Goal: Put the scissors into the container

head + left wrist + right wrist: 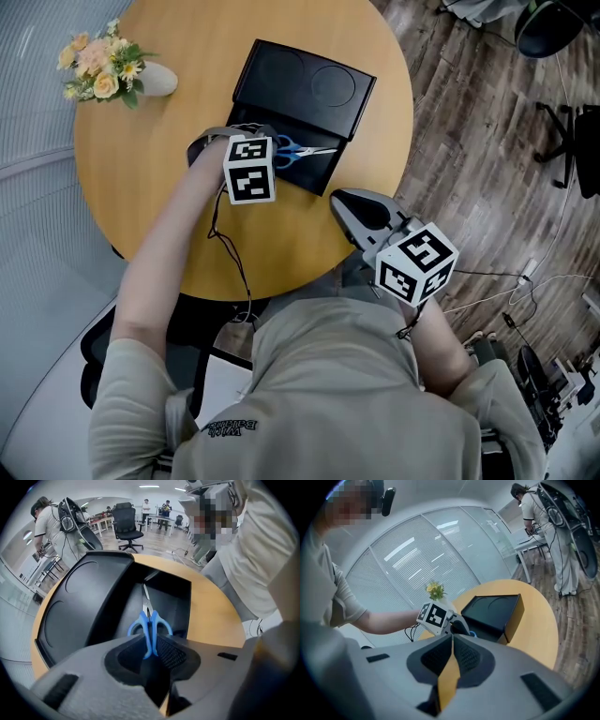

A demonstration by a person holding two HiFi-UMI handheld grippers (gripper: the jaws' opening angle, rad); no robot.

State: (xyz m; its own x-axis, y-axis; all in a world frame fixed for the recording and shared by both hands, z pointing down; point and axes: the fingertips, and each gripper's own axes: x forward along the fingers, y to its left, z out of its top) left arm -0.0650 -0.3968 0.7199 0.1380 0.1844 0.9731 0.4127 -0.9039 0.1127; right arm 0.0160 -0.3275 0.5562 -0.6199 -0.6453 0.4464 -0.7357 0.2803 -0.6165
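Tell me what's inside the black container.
Only the scissors, blades reaching into its open compartment, handles pinched by the left gripper. The covered half of the container hides anything beneath.

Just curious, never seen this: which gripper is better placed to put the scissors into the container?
Left. The left gripper is shut on the scissors, held over the open container; the right gripper is shut, empty, apart from it.
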